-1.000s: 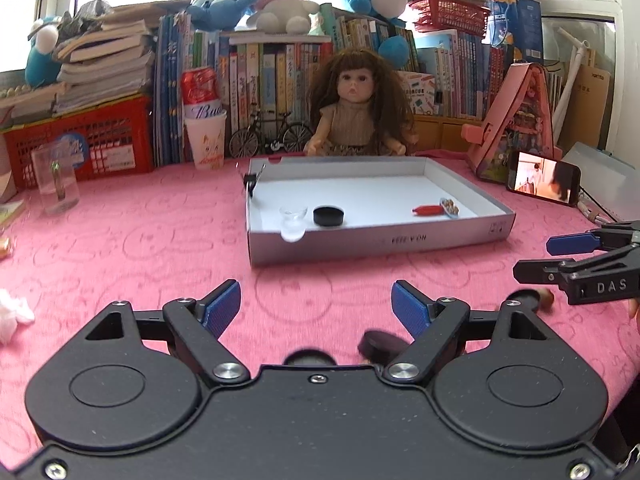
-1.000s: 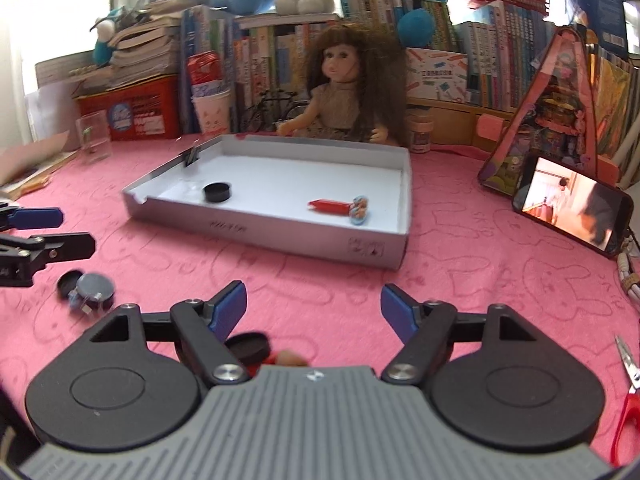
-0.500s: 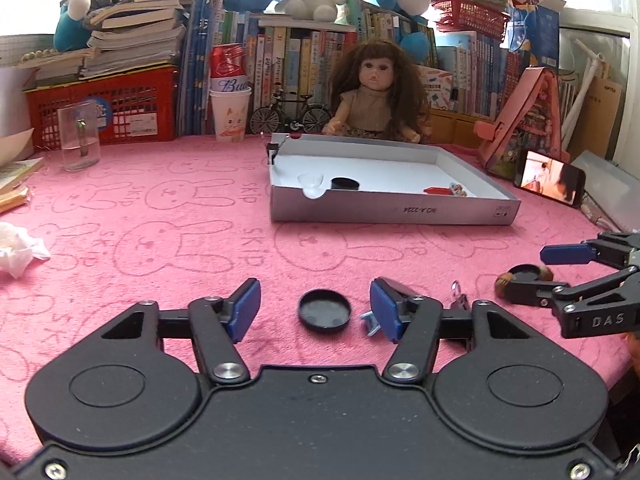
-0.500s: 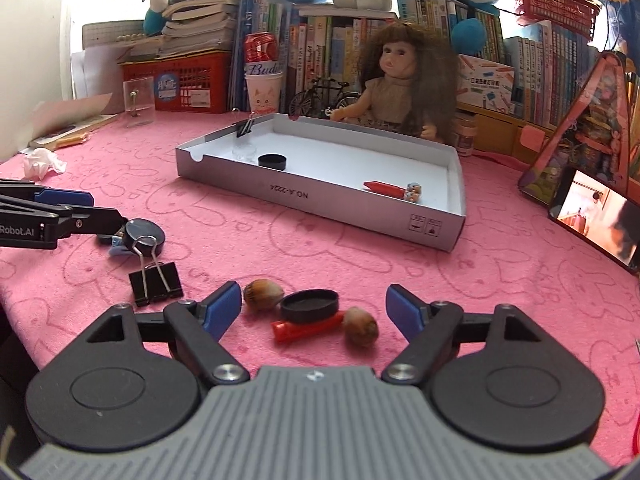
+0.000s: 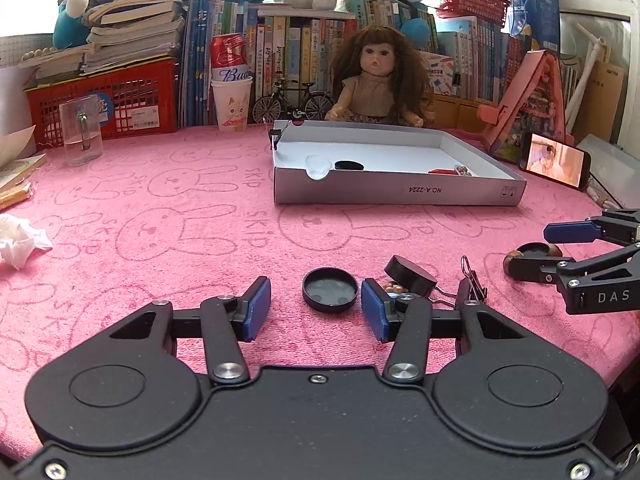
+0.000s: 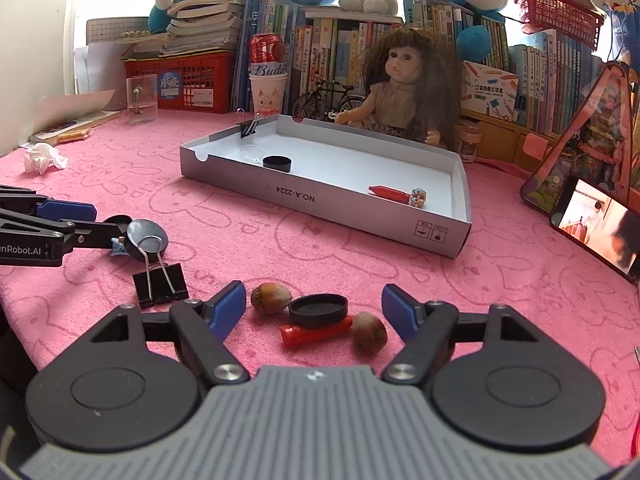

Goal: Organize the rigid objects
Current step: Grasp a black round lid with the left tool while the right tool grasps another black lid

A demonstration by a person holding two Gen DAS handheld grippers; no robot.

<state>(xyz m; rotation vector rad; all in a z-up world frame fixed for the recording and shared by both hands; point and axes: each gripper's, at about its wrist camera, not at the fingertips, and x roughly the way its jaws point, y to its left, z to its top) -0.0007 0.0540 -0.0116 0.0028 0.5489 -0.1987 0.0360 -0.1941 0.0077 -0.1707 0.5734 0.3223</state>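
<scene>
My left gripper [image 5: 316, 308] is open low over the pink cloth, with a black round lid [image 5: 329, 289] lying between its fingertips. A second black lid [image 5: 410, 274] and a black binder clip [image 5: 472, 284] lie just to its right. My right gripper [image 6: 314, 308] is open around a black lid [image 6: 318, 311] resting on a red tube [image 6: 316, 332], with two hazelnuts [image 6: 271, 298] beside them. The grey shallow box [image 6: 320, 200] sits beyond and holds a black lid [image 6: 277, 163], a red tube [image 6: 390, 193] and a clear cap.
A doll [image 5: 376, 80], a paper cup with a can [image 5: 232, 100], a toy bicycle and book rows line the back. A clear glass [image 5: 81, 130] and crumpled tissue [image 5: 20, 240] lie on the left. A phone [image 5: 554, 160] leans at right. Red scissors [image 6: 636, 436] sit by the right edge.
Both grippers have drawn back and sunk toward the cloth. The lids, clip, nuts and red tube have come into view between and beside the fingers. Nothing was grasped.
</scene>
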